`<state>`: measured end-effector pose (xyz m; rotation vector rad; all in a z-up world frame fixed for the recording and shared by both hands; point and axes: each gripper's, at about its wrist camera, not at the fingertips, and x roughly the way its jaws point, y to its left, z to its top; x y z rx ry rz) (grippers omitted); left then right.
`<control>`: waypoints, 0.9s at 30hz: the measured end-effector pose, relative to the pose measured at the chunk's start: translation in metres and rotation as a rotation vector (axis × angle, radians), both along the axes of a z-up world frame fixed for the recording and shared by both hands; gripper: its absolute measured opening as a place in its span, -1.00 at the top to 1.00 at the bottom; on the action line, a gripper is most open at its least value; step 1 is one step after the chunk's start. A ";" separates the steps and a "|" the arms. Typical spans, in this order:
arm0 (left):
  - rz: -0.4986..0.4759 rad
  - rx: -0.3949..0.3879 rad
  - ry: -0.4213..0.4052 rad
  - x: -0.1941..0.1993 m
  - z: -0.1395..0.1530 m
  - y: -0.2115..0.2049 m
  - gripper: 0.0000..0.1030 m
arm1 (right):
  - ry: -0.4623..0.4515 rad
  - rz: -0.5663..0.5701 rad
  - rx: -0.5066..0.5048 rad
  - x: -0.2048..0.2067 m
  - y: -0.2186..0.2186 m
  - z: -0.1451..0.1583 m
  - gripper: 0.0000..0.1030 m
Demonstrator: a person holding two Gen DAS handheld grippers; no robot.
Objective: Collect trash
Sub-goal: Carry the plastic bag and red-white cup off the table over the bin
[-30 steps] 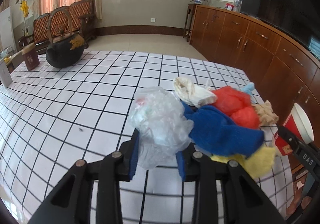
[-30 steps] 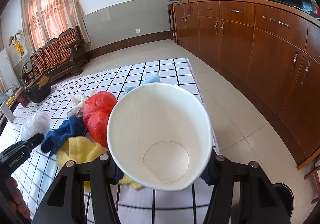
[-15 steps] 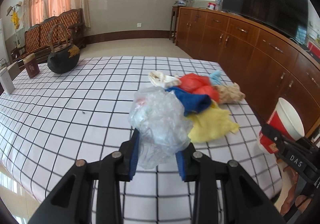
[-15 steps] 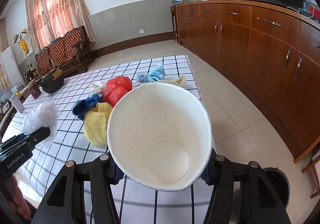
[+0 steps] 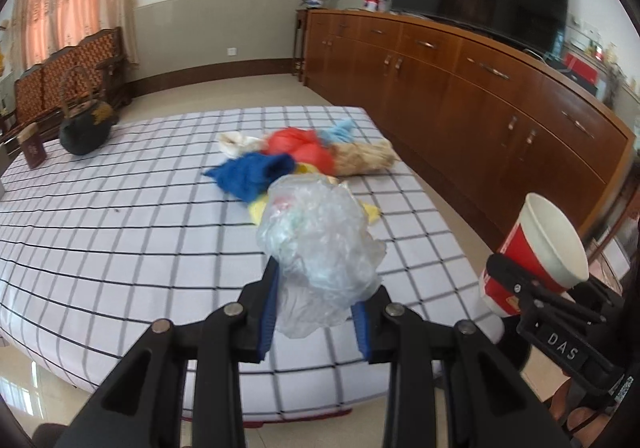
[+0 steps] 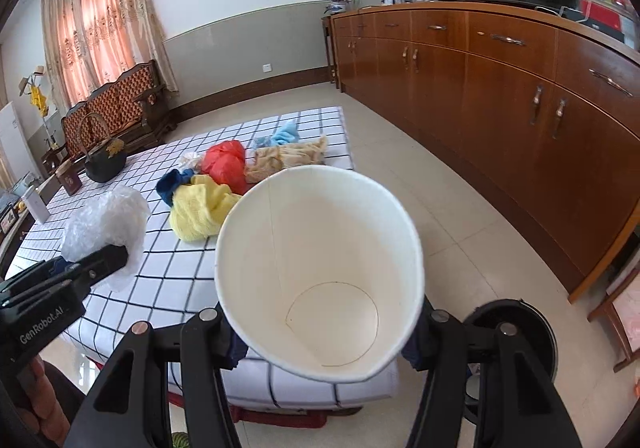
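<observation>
Okay, I'm holding the left gripper [image 5: 316, 322] clamped on a crumpled clear plastic bag [image 5: 320, 244], which is bulging up between the blue pads, above the near edge of the checked table [image 5: 120, 240]. I'm keeping the right gripper [image 6: 324, 336] squeezed on a white paper cup [image 6: 320, 268], mouth facing the camera, just off the table's corner.

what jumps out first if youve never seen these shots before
The big white paper cup, red outside, fills the right wrist view, clamped in the right tool with its empty mouth facing the camera. The left tool grips a crumpled clear plastic bag. Behind both, bright rags lie heaped on the checked tablecloth.
</observation>
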<state>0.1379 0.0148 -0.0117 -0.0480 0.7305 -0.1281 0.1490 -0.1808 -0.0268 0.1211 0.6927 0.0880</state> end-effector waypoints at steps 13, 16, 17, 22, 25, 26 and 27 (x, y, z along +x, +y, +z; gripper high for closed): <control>-0.246 0.005 0.036 -0.014 -0.005 -0.114 0.34 | 0.020 -0.219 0.006 -0.045 -0.109 -0.010 -0.17; -0.308 0.011 0.056 -0.016 -0.012 -0.145 0.34 | 0.037 -0.277 0.004 -0.056 -0.140 -0.017 -0.17; -0.329 0.011 0.067 -0.016 -0.015 -0.157 0.34 | 0.045 -0.295 0.003 -0.059 -0.150 -0.019 -0.17; -0.406 0.021 0.117 -0.019 -0.032 -0.202 0.34 | 0.094 -0.373 0.010 -0.072 -0.197 -0.037 -0.17; -0.439 0.030 0.147 -0.020 -0.044 -0.225 0.34 | 0.133 -0.403 0.015 -0.073 -0.223 -0.051 -0.17; -0.446 0.036 0.155 -0.020 -0.048 -0.233 0.34 | 0.148 -0.411 0.022 -0.072 -0.232 -0.056 -0.17; -0.451 0.038 0.163 -0.018 -0.051 -0.239 0.34 | 0.163 -0.420 0.027 -0.072 -0.240 -0.062 -0.17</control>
